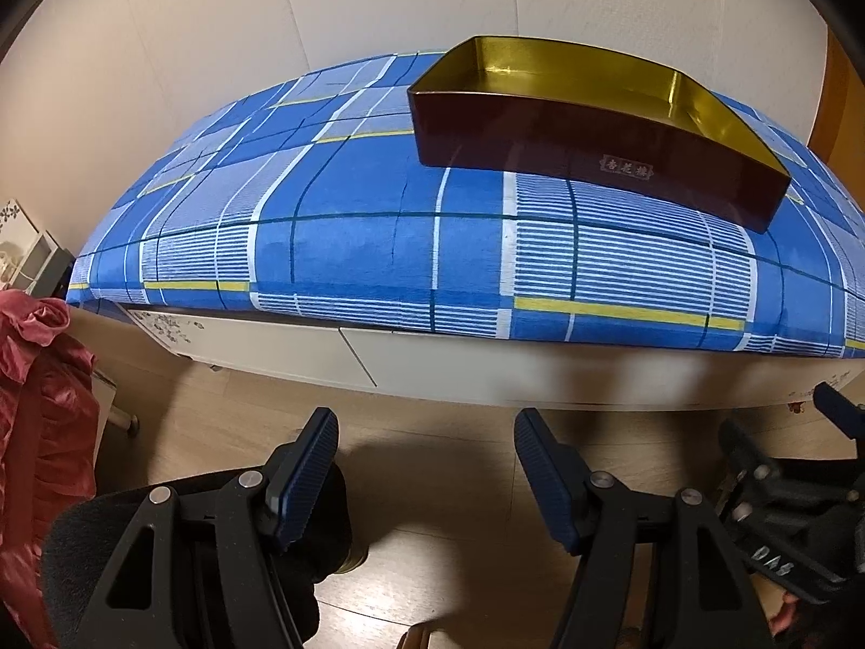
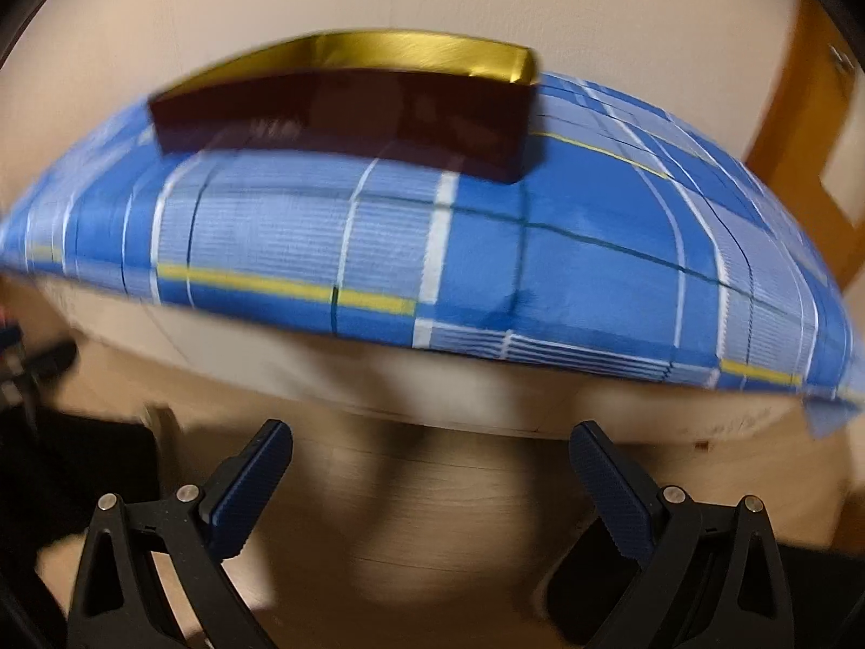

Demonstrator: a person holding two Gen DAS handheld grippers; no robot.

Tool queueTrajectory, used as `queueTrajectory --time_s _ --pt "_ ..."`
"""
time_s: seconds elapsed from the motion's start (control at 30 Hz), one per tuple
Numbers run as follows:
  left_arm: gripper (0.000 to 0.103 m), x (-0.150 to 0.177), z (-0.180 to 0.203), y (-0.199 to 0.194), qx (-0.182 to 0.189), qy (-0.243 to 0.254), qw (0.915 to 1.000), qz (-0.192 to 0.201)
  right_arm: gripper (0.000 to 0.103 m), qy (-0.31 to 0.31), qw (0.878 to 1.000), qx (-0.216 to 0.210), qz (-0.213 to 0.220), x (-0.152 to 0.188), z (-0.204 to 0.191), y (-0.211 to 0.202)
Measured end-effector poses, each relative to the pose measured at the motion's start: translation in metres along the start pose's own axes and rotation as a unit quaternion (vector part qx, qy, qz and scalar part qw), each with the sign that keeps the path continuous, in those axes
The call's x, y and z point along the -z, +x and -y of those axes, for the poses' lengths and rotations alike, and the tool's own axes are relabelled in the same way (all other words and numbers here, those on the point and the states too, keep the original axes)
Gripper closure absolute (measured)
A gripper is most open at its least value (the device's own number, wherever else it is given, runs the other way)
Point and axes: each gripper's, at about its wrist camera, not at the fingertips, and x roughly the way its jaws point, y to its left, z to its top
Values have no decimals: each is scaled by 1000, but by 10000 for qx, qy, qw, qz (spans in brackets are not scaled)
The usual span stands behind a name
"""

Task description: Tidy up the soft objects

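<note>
Box (image 1: 584,151), dark red outside and gold inside, is sitting open-topped on a blue plaid cloth (image 1: 346,227); in the left wrist view it is lying at 1 o'clock from the picture's middle, toward the cloth's far side, and nothing is showing on the visible part of its gold floor. A small pale label is showing on the box's near wall. The cloth is covering a low white table (image 1: 432,368), whose front edge is running beneath the cloth's near hem. Left gripper (image 1: 427,432) is hovering over the wood floor (image 1: 227,422) at 6 o'clock, jaws standing apart with nothing between them. Red fabric (image 1: 38,389) is bunching at 9 o'clock, beside the table's left end. Part of the right gripper (image 2: 432,443) is appearing at 4 o'clock in the left view. In the right wrist view, which is blurred, this gripper's jaws are standing wide apart and holding nothing, with the box at 12 o'clock on the cloth.
</note>
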Motion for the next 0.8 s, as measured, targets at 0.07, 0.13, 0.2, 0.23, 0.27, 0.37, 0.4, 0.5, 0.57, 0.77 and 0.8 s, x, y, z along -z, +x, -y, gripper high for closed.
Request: queueTrajectory --time_s 0.07,0.13,0.2,0.23,0.27,0.37,0.4,0.5,0.57,0.77,0.8 --pt "34 0 -2 1 -15 -27 10000 -36 0 -413 9990 86 -111 4 -6 9" --pt "34 0 -4 3 -25 -53 9999 -85 0 -757 9968 144 -225 7 -11 19" --pt "34 0 -6 4 -35 -82 9999 -119 0 -998 9942 211 -351 9 -13 27" --pt "34 0 -7 5 -41 -97 9998 -140 0 -1126 9925 216 -424 10 -15 32" --pt "34 0 -8 6 -50 -104 9998 -166 0 -1217 9912 219 -468 11 -16 35" --pt "34 1 -11 10 -60 -123 9994 -303 0 -1850 9805 282 -603 16 -30 49" --pt "34 1 -12 12 -47 -130 9992 -363 0 -2121 9747 330 -627 19 -36 54" --pt "35 3 -17 20 29 -135 9982 -584 0 -2915 9527 585 -626 23 -47 69" --pt "35 5 -21 25 91 -184 9973 -705 0 -3272 9403 693 -626 26 -51 80" --pt "35 10 -24 33 28 -139 9961 -874 0 -3519 9279 1001 -723 26 -37 106" --pt "34 11 -25 35 52 -126 9956 -925 0 -3528 9269 1034 -758 26 -35 109"
